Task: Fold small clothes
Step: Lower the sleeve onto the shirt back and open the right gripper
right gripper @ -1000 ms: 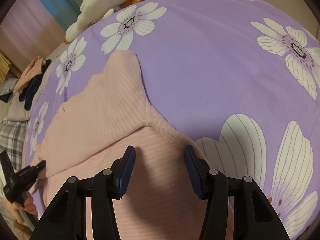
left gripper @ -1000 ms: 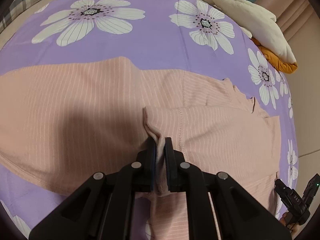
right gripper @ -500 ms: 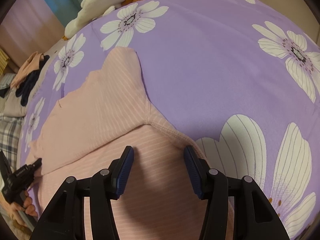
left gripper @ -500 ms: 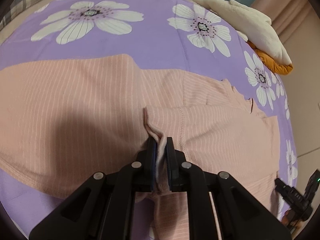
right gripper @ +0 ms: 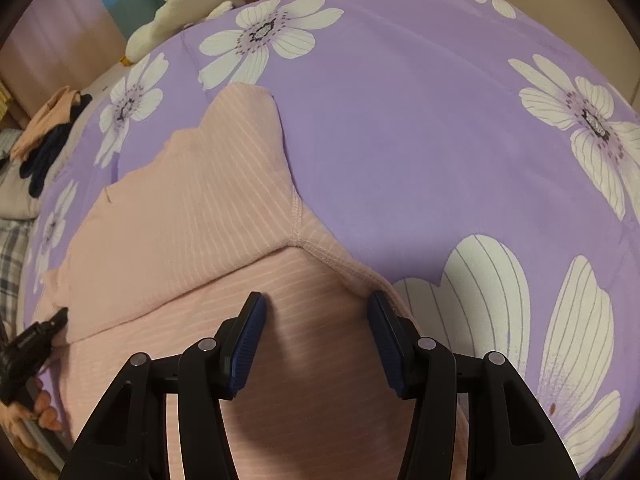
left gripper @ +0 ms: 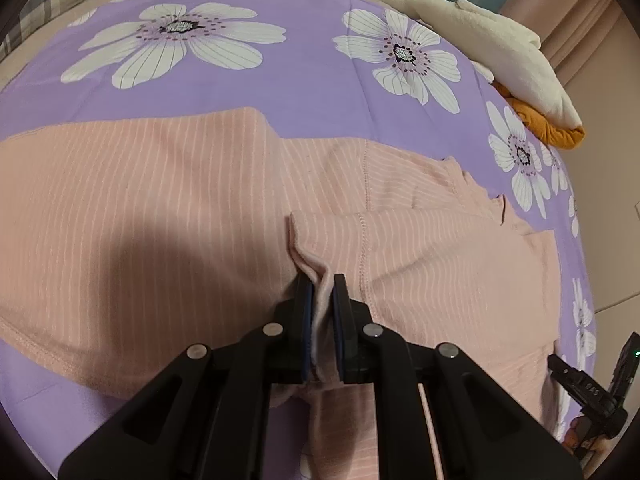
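A pink garment with thin white stripes [left gripper: 168,208] lies spread on a purple bedspread with white flowers [left gripper: 304,92]. My left gripper [left gripper: 320,284] is shut on a pinched ridge of its folded layer, which stands up between the blue pads. In the right wrist view the same pink garment [right gripper: 192,216] fills the lower left, one part folded over another. My right gripper [right gripper: 316,304] hovers open just above the cloth near a stitched seam, nothing between its fingers. Each view shows the other gripper at its edge: the right gripper [left gripper: 592,392] and the left gripper [right gripper: 36,340], held by a hand.
A cream and orange bundle of cloth [left gripper: 500,44] lies at the bedspread's far edge. More clothes, pink and dark [right gripper: 52,128], are piled far left in the right wrist view. A plaid fabric [left gripper: 52,4] lies at the upper left. Bare bedspread [right gripper: 420,140] stretches to the garment's right.
Hardly anything has moved. The left gripper keeps its pinch on the fold, and the right gripper stays open over the cloth, with only a slight shift of view.
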`<state>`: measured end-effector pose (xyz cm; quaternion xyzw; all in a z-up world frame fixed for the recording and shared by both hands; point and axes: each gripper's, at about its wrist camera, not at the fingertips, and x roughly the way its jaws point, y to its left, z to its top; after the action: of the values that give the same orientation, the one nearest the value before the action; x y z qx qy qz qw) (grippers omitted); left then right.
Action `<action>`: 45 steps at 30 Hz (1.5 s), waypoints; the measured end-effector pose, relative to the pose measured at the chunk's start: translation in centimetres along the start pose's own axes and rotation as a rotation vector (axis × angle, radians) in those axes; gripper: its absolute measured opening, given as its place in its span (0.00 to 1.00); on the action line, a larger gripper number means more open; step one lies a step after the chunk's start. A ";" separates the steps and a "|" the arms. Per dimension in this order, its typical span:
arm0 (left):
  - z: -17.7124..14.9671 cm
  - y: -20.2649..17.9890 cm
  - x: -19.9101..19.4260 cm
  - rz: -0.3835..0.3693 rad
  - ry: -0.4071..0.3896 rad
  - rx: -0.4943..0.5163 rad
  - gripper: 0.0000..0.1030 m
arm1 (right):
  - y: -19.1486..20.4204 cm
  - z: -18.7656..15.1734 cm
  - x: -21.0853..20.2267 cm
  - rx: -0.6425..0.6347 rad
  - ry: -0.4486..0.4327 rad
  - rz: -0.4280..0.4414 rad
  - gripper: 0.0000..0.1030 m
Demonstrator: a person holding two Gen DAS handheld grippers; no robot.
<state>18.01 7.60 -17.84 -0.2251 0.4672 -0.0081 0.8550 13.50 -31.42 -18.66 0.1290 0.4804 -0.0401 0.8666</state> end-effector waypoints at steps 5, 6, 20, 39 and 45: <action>-0.2 -0.1 -0.1 -0.009 -0.010 0.014 0.12 | 0.3 0.0 0.1 -0.008 0.000 -0.026 0.52; -0.3 -0.2 -0.1 -0.005 -0.016 0.026 0.12 | 0.3 0.1 0.2 -0.010 0.000 -0.030 0.53; -0.4 -0.2 0.1 0.003 -0.032 0.041 0.12 | 1.1 0.0 0.4 -0.024 -0.002 -0.069 0.54; -0.4 -0.2 0.1 0.009 -0.035 0.037 0.12 | 1.3 0.0 0.5 -0.032 -0.006 -0.078 0.55; -0.5 -0.2 0.1 0.005 -0.035 0.030 0.12 | 1.3 0.1 0.5 -0.033 -0.007 -0.081 0.56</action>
<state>17.75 7.20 -18.04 -0.2111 0.4528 -0.0090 0.8662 14.04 -30.17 -18.77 0.0950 0.4827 -0.0674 0.8680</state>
